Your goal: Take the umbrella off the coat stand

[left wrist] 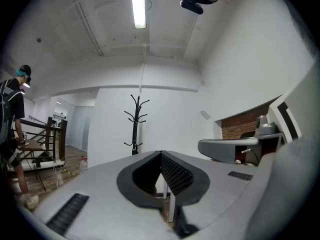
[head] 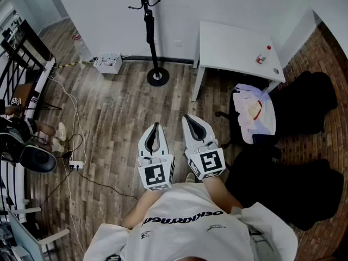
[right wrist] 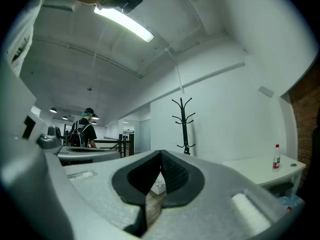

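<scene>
The black coat stand (head: 148, 20) rises from a round base (head: 157, 78) by the white far wall, some way ahead of me. A slim black folded umbrella (head: 148, 27) hangs close along its pole. The stand (left wrist: 135, 126) shows small and far off in the left gripper view, and the stand (right wrist: 184, 126) is equally distant in the right gripper view. My left gripper (head: 156, 126) and right gripper (head: 187, 117) are held side by side in front of my chest, pointing level toward it. Both are shut with nothing between the jaws, and both are well short of the stand.
A white table (head: 234, 50) with a small bottle (head: 263, 55) stands right of the coat stand. A chair with clothes (head: 254, 116) and dark bags (head: 304, 102) sit at the right. A white box (head: 107, 63), cables, a power strip (head: 75, 165) and a railing (head: 22, 53) are left. A person (left wrist: 12, 114) stands there.
</scene>
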